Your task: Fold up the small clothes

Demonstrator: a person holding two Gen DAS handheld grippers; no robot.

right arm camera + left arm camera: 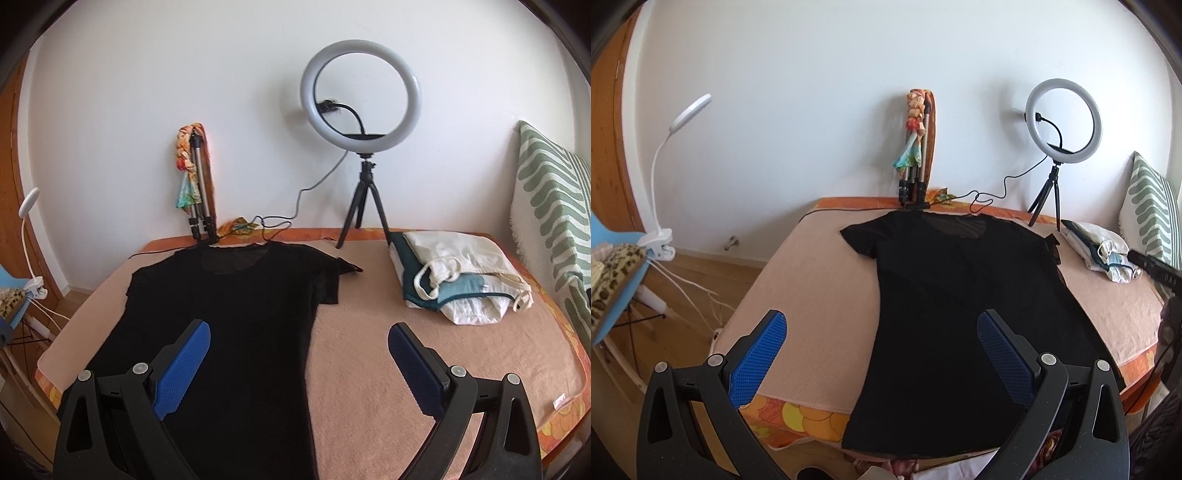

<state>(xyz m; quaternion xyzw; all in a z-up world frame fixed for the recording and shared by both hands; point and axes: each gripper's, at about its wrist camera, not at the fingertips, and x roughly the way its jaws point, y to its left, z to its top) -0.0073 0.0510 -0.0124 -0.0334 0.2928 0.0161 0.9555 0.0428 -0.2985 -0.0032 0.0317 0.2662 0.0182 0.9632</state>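
A black short-sleeved T-shirt (945, 295) lies flat on the pink blanket (812, 280), neck toward the wall, hem hanging over the near edge. It also shows in the right wrist view (236, 317). My left gripper (882, 325) is open and empty above the shirt's lower left side. My right gripper (299, 336) is open and empty above the shirt's right edge. The right sleeve (328, 277) is partly folded in.
A stack of folded light and teal clothes (458, 280) lies at the right. A ring light on a tripod (360, 96) and a folded tripod (199, 199) stand at the wall. A green-patterned pillow (554, 206) is far right. A clamp lamp (661, 236) and blue chair (617, 295) are left.
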